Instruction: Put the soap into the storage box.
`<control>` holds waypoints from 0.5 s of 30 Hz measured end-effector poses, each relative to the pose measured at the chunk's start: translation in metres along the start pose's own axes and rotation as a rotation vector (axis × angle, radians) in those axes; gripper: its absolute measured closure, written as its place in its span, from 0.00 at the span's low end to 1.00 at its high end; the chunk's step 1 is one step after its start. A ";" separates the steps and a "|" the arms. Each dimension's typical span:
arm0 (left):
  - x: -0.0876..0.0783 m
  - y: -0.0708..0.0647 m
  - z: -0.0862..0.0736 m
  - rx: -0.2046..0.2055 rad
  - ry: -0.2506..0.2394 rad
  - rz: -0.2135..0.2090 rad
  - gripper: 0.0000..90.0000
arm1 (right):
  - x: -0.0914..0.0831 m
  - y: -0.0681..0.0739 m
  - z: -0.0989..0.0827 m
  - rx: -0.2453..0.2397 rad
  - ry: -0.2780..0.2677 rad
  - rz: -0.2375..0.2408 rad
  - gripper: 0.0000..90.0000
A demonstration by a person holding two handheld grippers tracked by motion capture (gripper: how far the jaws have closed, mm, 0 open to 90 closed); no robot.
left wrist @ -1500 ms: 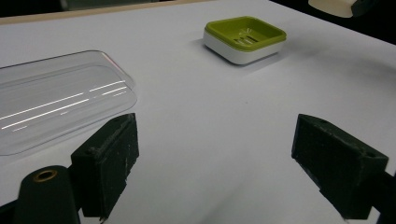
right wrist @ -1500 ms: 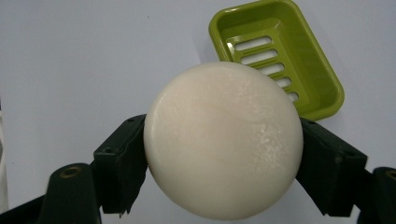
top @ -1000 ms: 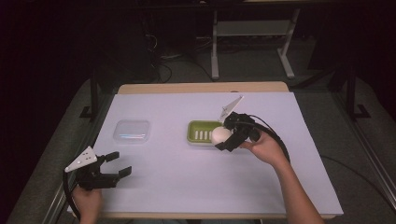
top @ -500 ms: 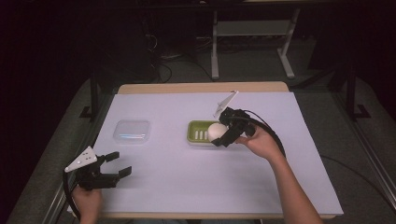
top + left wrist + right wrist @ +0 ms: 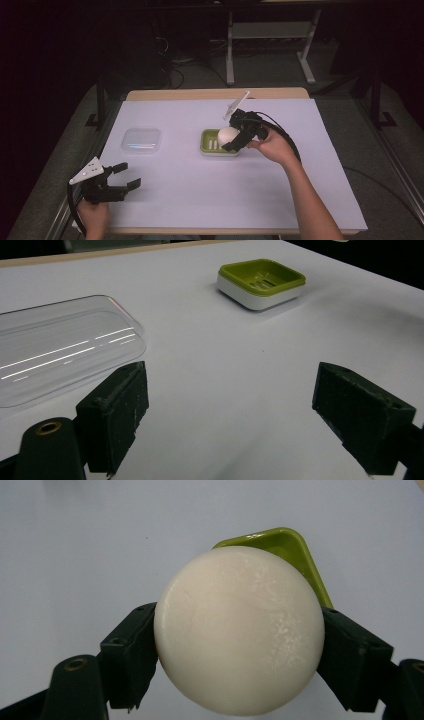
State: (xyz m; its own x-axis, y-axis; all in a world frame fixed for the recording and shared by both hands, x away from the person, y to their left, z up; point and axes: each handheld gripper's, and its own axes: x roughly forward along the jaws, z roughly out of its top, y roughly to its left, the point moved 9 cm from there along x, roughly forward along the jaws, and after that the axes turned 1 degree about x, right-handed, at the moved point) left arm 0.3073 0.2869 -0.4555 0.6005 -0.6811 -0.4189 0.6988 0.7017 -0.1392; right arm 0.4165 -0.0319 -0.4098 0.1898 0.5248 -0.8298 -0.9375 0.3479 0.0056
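A round white soap (image 5: pixel 239 630) sits clamped between the jaws of my right gripper (image 5: pixel 231 138). It hangs just above a green soap dish (image 5: pixel 212 144) in the middle of the table; in the right gripper view a corner of the green soap dish (image 5: pixel 280 542) peeks out behind the soap (image 5: pixel 228 136). My left gripper (image 5: pixel 127 176) rests open near the table's front left corner with nothing between its jaws. In the left gripper view the green soap dish (image 5: pixel 261 282) stands empty farther off, to the right.
A clear plastic lid (image 5: pixel 141 140) lies left of the dish, and the clear plastic lid (image 5: pixel 60 350) appears close ahead of the left jaws. White paper (image 5: pixel 210 190) covers the table. A metal stand (image 5: pixel 270 45) is on the floor behind.
My right gripper has carried the soap leftward and a little down, over the green dish. The left gripper has stayed put.
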 end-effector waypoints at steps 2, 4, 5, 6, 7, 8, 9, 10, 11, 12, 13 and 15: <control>0.000 0.000 0.000 0.001 0.001 0.000 0.16 | 0.001 0.000 0.003 -0.001 0.001 -0.002 0.26; 0.000 0.000 0.000 0.001 0.002 0.000 0.16 | 0.003 -0.001 0.006 -0.003 0.002 0.001 0.26; 0.000 0.000 0.000 0.003 0.001 -0.001 0.16 | 0.004 -0.001 0.007 -0.003 0.003 -0.001 0.26; 0.000 0.000 0.000 0.002 0.001 -0.001 0.16 | 0.004 -0.001 0.008 -0.003 0.005 0.001 0.26; 0.000 0.000 0.000 0.002 0.000 -0.002 0.16 | 0.005 -0.002 0.009 -0.009 0.006 -0.001 0.26; 0.000 0.000 0.000 0.001 0.000 -0.002 0.16 | 0.007 -0.002 0.011 -0.007 0.004 0.001 0.26; 0.000 0.000 0.000 0.000 0.001 -0.001 0.16 | 0.008 -0.002 0.011 -0.008 0.008 0.003 0.26; 0.000 0.000 0.000 -0.001 0.002 -0.001 0.16 | 0.011 -0.004 0.012 -0.008 0.010 0.000 0.26; 0.000 0.000 0.000 0.002 0.003 -0.001 0.16 | 0.012 -0.004 0.013 -0.011 0.010 0.002 0.26; 0.000 0.000 0.000 0.002 0.001 -0.001 0.16 | 0.013 -0.005 0.013 -0.006 0.014 0.003 0.26; 0.000 0.000 0.000 0.002 0.001 -0.001 0.16 | 0.013 -0.005 0.013 -0.006 0.014 0.003 0.26; 0.000 0.000 0.000 0.004 0.000 -0.003 0.16 | 0.015 -0.006 0.012 0.000 0.020 0.003 0.26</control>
State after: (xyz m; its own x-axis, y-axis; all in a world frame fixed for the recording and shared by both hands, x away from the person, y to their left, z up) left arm 0.3073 0.2869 -0.4554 0.5983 -0.6832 -0.4186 0.7021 0.6988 -0.1371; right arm 0.4291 -0.0164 -0.4157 0.1813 0.5101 -0.8408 -0.9381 0.3463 0.0078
